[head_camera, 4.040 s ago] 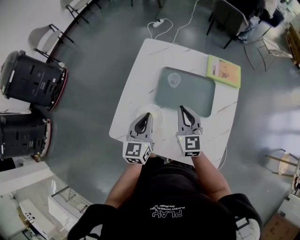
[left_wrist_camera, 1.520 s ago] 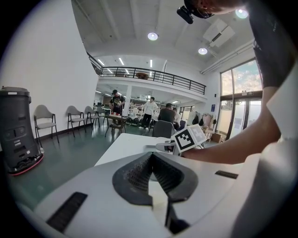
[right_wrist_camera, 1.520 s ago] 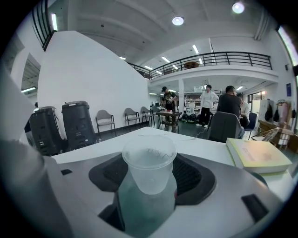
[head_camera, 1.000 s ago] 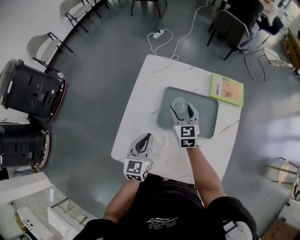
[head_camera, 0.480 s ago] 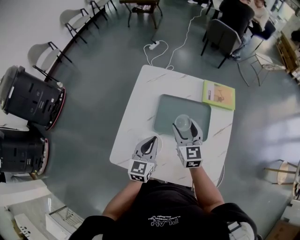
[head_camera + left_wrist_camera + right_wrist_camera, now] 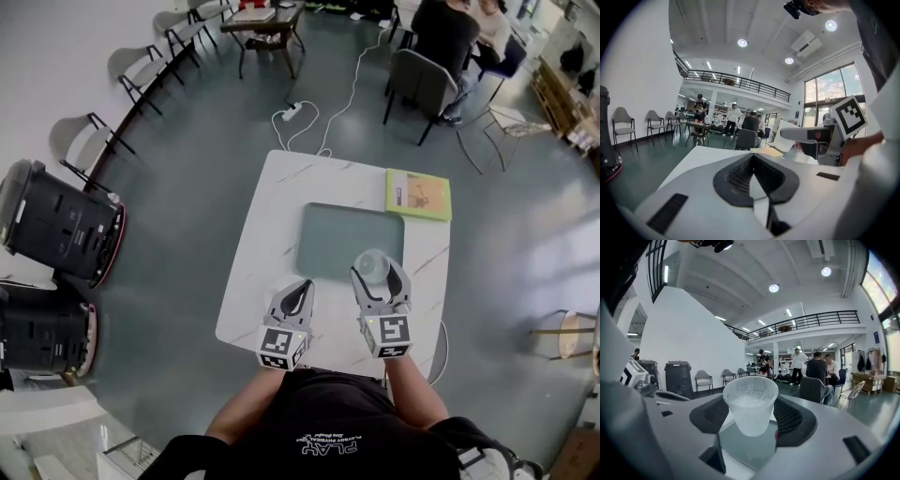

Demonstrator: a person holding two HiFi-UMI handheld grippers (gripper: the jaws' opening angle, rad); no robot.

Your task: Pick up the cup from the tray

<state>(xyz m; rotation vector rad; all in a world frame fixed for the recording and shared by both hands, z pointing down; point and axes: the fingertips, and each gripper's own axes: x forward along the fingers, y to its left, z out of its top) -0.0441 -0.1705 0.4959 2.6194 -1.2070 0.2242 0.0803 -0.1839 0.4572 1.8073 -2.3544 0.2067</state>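
The left tool [image 6: 300, 289] has its jaws pressed together, empty; the right tool [image 6: 376, 274] clamps the cup [image 6: 371, 262]; both forearms reach forward.

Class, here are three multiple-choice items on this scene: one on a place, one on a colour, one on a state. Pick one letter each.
1. Relative to the tray, the yellow-green booklet lies: A inside it; B beside it, on the table; C beneath it.
2. The cup is: A red; B clear; C black.
3. The left gripper is: A shut, empty; B shut on the cup; C wide open.

Answers: B, it lies on the white top by the tray's far right corner; B, its wall is see-through; A, its jaws meet with nothing between.
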